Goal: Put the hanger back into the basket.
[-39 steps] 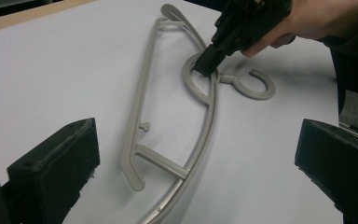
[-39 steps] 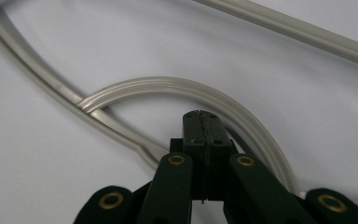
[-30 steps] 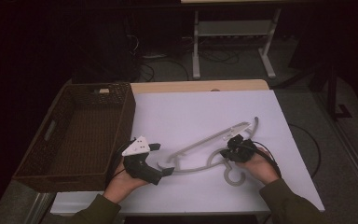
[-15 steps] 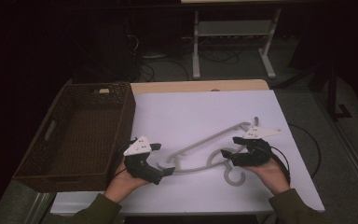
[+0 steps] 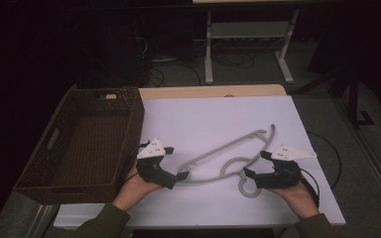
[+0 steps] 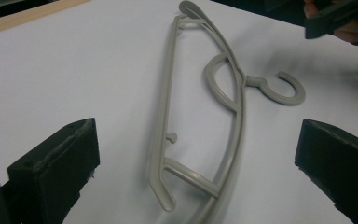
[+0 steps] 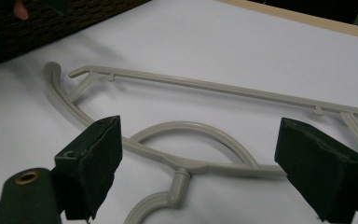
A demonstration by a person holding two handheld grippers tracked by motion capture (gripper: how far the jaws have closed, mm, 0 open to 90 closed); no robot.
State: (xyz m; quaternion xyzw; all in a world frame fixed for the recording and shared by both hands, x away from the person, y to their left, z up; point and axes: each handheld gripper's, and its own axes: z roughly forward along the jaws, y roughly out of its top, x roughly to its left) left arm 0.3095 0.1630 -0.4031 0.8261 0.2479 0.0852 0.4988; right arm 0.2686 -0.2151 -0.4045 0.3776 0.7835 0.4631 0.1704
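Wicker basket (image 5: 82, 144), dark brown and rectangular, stands at the left of the counter (image 5: 218, 114), its right wall along the edge of the white sheet that covers the counter top. Just right of the basket's near corner, the left gripper (image 5: 182, 175) rests in the person's left hand (image 5: 136, 183), pointing right across the sheet. Its fingers (image 6: 56, 170) are released and stand wide apart; in the left gripper view the near end of the hanger (image 6: 200, 121) lies on the sheet between them, touching neither one. From above, the tip of this gripper sits at the hanger's left end (image 5: 191, 171); contact cannot be told from that height.

Grey plastic, the hanger lies flat on the white sheet at the middle of the counter, slanting from lower left to upper right, with its straight bar on the far side, its curved shoulder on the near side and its hook (image 5: 248, 187) turned toward the person.

At the right, the right gripper (image 5: 252, 164) is held in the person's right hand (image 5: 297, 196), pointing left toward the hook and neck. Its fingers (image 7: 95, 158) have just been opening and are now released. In the right gripper view the hanger's neck and arch (image 7: 191, 149) lie on the sheet between and beyond the two fingers, gripped by neither.
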